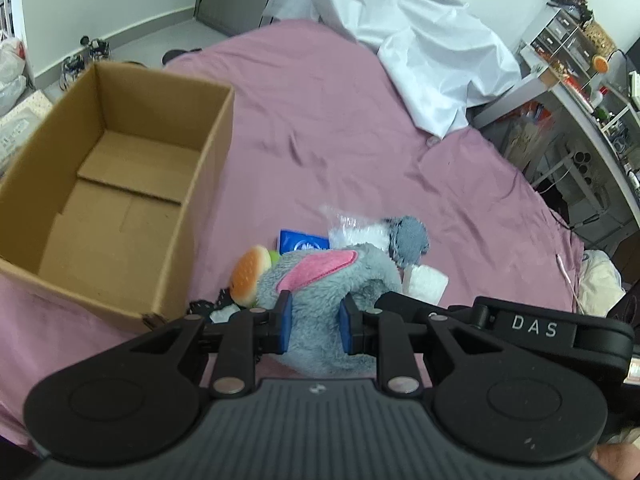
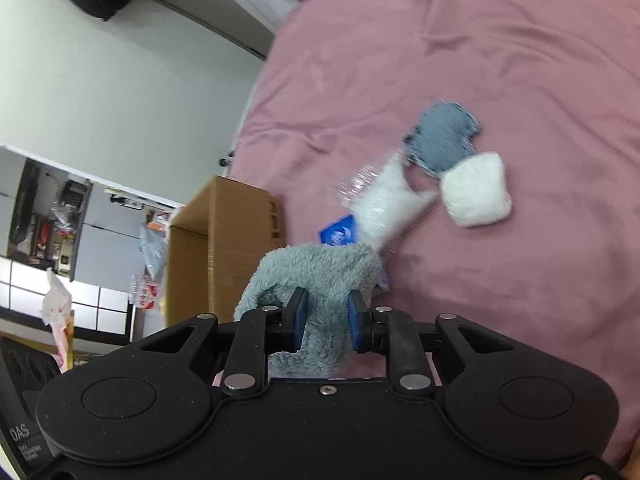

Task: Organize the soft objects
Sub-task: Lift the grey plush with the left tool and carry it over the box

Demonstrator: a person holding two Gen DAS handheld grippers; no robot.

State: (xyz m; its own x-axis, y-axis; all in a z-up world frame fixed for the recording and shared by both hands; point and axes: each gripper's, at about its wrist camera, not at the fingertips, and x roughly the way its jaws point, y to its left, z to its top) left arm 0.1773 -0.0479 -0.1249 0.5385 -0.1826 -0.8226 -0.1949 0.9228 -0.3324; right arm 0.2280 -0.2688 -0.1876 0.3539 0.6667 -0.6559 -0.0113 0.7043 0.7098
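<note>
— Two grippers are both clamping the same thing, aren't they?

— Both are squeezing the grey plush toy [image 1: 320, 280]. The left gripper [image 1: 314, 326] is pinching its fluffy body between the blue pads [image 1: 285, 322], and the right gripper [image 2: 326, 322] is closing on another fold of the same fur [image 2: 320, 276], so neither pair of fingers is standing apart.

— Where is the toy sitting?

— It is lying over the pink bedsheet [image 1: 340, 120], just right of the cardboard box [image 1: 120, 184], with its pink ear [image 1: 316, 268] facing up in the left view. The box is standing open on the sheet, and nothing is showing inside it.

— What else is lying around it?

— A burger-shaped plush [image 1: 250, 276] is touching the toy's left side, next to the box corner. A blue packet [image 1: 302, 245] is peeking out just beyond the toy. A clear plastic bag with white stuffing [image 2: 380, 204] is lying beside that, a little blurred. A grey-blue knitted piece [image 2: 442, 142] and a white soft pad [image 2: 478, 190] are resting further out on the sheet, touching one another.

— And at the far end?

— A white sheet [image 1: 420, 32] is bunching up over the head of the bed, and a cluttered shelf [image 1: 580, 60] is standing to the right.
</note>
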